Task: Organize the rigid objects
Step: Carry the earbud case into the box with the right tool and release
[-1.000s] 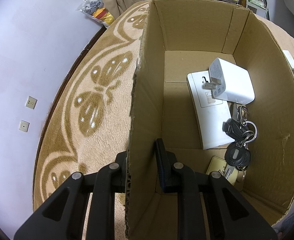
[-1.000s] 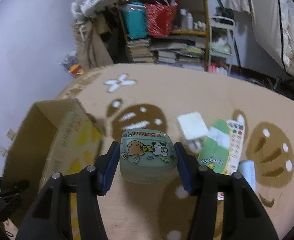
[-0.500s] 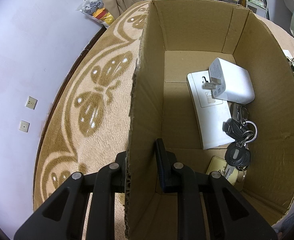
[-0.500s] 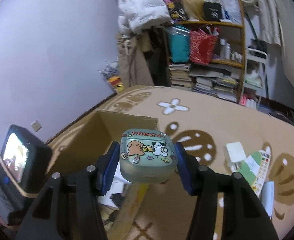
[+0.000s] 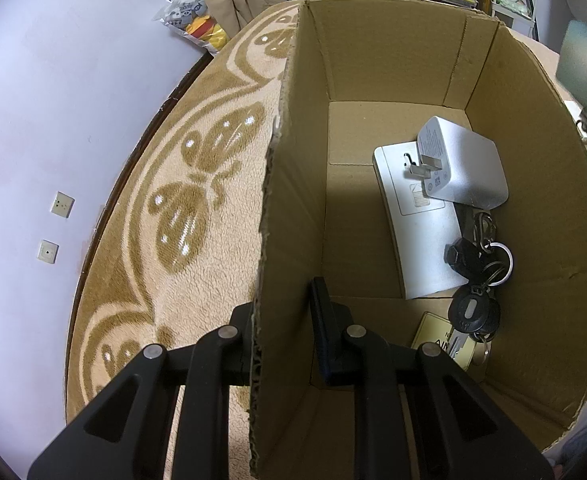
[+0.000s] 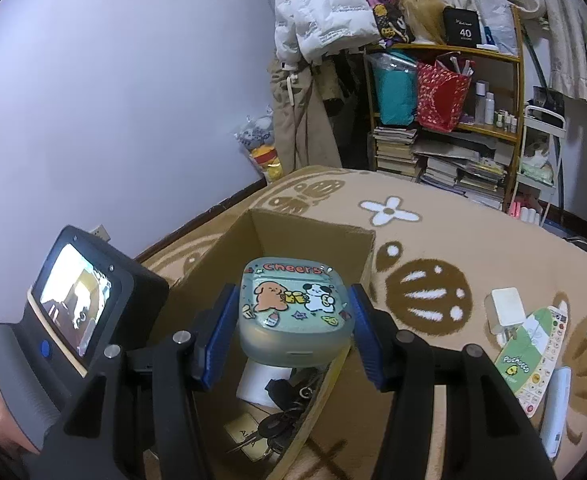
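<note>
Fingers point(image 6: 221, 332) of the right gripper point(image 6: 293, 332) clamp the case point(image 6: 295, 316) (frame centre) directly above the box point(image 6: 313, 236), whose wall the left gripper point(image 5: 283, 328) pinches.

The left gripper point(image 5: 281, 330) is closed on the side wall of a cardboard box point(image 5: 293, 200), one finger outside over the patterned rug point(image 5: 197, 208) and the other inside the box. Ahead of the inner finger and to its right, on the box floor, a white charger point(image 5: 463, 170) rests on a flat white slab point(image 5: 421, 232). Nearer the fingers, a bunch of keys point(image 5: 475, 280) lies partly on a yellow tag point(image 5: 437, 338).
</note>
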`<state>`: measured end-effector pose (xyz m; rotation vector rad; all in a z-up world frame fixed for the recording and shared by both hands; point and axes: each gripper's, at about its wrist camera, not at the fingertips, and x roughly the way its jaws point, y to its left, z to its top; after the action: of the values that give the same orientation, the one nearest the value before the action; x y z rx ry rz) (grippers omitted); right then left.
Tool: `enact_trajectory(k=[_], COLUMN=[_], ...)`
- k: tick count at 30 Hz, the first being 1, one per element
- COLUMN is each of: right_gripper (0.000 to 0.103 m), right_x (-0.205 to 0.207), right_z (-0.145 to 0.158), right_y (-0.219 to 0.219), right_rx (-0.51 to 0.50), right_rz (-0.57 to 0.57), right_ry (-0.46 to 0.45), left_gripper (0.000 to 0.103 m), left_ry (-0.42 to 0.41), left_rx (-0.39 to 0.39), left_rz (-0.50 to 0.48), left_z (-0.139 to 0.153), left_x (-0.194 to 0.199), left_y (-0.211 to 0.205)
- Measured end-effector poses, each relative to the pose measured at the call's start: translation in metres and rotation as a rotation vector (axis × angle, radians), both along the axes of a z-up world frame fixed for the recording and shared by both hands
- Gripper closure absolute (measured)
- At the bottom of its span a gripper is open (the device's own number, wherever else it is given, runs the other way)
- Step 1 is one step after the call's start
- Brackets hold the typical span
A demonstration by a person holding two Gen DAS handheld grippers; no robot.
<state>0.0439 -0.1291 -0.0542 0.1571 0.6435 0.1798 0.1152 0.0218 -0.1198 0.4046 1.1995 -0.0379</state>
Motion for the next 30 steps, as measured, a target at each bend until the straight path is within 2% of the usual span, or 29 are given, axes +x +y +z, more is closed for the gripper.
enact_trajectory(k=[10,26,30], right_gripper=[0.044,0.044,0.044], right_x=[0.004,0.006,0.0], right_z=[-0.014,-0.024,-0.016], right_y=[0.016,0.023,0.023], right_rx=[-0.037,-0.079,-0.106], right_rz=[0.063,0.079,0.06], right_ry=[0.039,0.085,0.038], left_gripper=[0.084,0.084,0.084], left_ry=[0.001,0.003,0.004], left_rx=[-0.003,-0.007,-0.012], left_rz=[0.003,0.003,0.004], left_z=[0.0,0.0,0.001], left_x=[0.0,0.001,0.002], left_y=[0.001,0.003,0.004])
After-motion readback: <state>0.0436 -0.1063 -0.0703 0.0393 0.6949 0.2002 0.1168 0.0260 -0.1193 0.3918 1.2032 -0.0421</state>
